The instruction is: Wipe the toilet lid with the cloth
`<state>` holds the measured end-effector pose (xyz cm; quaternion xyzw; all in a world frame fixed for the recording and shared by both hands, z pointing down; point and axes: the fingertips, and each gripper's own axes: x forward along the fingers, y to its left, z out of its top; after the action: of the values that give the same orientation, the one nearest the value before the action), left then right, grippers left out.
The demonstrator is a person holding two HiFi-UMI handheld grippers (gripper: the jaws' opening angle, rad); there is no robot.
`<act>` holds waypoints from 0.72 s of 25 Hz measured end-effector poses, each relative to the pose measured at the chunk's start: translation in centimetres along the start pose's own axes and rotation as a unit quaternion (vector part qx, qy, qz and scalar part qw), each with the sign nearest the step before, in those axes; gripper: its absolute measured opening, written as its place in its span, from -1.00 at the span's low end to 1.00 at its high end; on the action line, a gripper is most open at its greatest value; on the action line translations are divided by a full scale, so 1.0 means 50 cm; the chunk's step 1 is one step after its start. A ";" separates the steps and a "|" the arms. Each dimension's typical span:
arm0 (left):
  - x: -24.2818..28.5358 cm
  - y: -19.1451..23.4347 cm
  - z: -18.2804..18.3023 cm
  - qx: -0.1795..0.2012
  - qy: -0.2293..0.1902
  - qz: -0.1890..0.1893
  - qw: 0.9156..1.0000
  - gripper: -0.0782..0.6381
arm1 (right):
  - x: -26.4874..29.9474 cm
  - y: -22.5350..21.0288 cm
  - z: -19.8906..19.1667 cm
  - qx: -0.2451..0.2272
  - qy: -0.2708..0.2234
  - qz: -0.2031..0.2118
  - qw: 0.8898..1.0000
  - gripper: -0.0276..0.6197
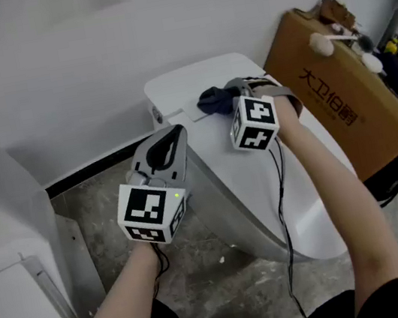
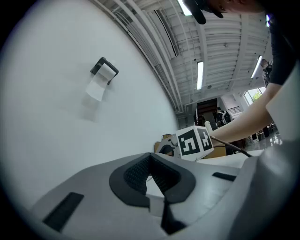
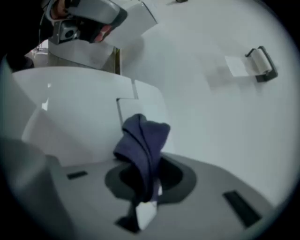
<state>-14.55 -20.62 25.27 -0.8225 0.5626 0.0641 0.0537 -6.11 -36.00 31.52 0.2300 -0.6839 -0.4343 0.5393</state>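
The white toilet lid point(image 1: 264, 181) fills the middle of the head view, shut. A dark blue cloth point(image 1: 213, 101) lies bunched at the lid's back end, near the tank. My right gripper point(image 1: 231, 96) is shut on the cloth; in the right gripper view the cloth point(image 3: 143, 140) stands up out of that gripper point(image 3: 145, 187) above the lid point(image 3: 70, 108). My left gripper point(image 1: 171, 132) hovers at the lid's left side, shut and holding nothing. In the left gripper view its dark pads point(image 2: 136, 176) meet, and the right gripper's marker cube point(image 2: 194, 143) shows beyond.
A brown cardboard box point(image 1: 341, 99) leans right of the toilet. A second white toilet point(image 1: 2, 250) stands at the far left. A white wall runs close behind, with a paper roll holder point(image 3: 258, 63). Grey stone floor point(image 1: 206, 283) lies in front.
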 end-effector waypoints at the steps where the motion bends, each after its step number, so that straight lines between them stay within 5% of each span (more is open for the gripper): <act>1: -0.001 -0.001 0.002 -0.001 -0.001 -0.001 1.000 -0.75 | 0.003 0.000 0.002 -0.001 0.000 0.002 1.000 -0.71; 12: 0.012 -0.002 -0.017 -0.011 0.005 -0.003 1.000 -0.75 | 0.014 0.018 0.007 -0.015 0.012 0.024 1.000 -0.71; 18: 0.022 -0.017 -0.028 0.031 0.012 -0.011 0.999 -0.75 | 0.011 0.043 0.012 -0.016 0.011 0.041 0.999 -0.71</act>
<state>-13.31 -21.54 26.49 -0.8275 0.5555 0.0360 0.0736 -6.48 -35.10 33.60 0.1980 -0.6797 -0.4199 0.5678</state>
